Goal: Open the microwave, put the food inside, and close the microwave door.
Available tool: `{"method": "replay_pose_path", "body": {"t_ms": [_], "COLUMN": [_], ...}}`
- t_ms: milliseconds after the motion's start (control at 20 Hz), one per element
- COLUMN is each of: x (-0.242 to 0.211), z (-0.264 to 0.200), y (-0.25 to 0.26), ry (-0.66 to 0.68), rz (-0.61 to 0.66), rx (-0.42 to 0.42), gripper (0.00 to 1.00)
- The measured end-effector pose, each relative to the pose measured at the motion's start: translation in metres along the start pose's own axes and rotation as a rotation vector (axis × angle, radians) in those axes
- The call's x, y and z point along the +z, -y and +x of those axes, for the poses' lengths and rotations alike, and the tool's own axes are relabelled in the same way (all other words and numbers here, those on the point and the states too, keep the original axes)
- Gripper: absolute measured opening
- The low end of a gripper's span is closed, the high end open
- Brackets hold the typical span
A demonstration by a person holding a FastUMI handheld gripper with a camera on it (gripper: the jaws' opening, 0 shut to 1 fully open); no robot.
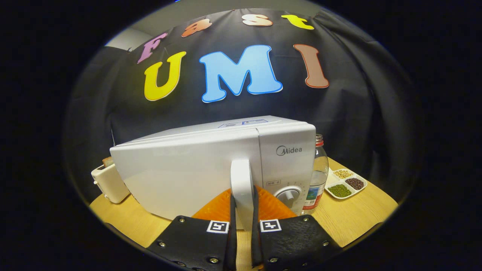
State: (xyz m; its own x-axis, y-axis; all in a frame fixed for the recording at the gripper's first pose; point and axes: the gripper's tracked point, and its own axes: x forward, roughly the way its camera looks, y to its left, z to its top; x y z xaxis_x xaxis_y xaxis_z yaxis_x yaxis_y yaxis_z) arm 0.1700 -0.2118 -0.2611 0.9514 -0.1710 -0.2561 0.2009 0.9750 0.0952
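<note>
A white microwave (180, 165) stands on the wooden table (350, 222), its door facing me. The door's upright white handle (241, 180) rises between my two fingers, and the gripper (243, 210) is shut on it, both fingers (232, 214) pressed against its sides. The door looks closed or nearly so against the control panel with its round dial (288, 195). I cannot see the food here.
A white toaster (109, 182) sits left of the microwave. A clear bottle with a red cap (317, 173) stands right of it, then a white divided tray of beans and grains (345, 183). Bare tabletop lies front left and front right.
</note>
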Motion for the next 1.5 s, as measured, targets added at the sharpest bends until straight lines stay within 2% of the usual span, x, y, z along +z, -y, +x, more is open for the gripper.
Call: {"method": "replay_pose_path", "body": {"t_ms": [150,350,600,900,1050,1250,1500], "x": [-0.004,-0.023,-0.048,-0.07,-0.076,-0.087,-0.097], "z": [-0.024,-0.083,-0.156,-0.208,-0.222,-0.234,-0.239], "y": [-0.005,-0.03,-0.091,-0.164,-0.191,-0.233,-0.288], "ry": [-0.006,-0.026,-0.043,-0.057,-0.008,0.076,0.156], "rz": [-0.031,-0.07,-0.107,-0.102,-0.166,-0.223,-0.232], "rx": [0.028,0.09,0.245,0.372,0.322,0.189,0.014], "gripper": [0.15,0.15,0.15,0.14,0.14,0.14,0.14]}}
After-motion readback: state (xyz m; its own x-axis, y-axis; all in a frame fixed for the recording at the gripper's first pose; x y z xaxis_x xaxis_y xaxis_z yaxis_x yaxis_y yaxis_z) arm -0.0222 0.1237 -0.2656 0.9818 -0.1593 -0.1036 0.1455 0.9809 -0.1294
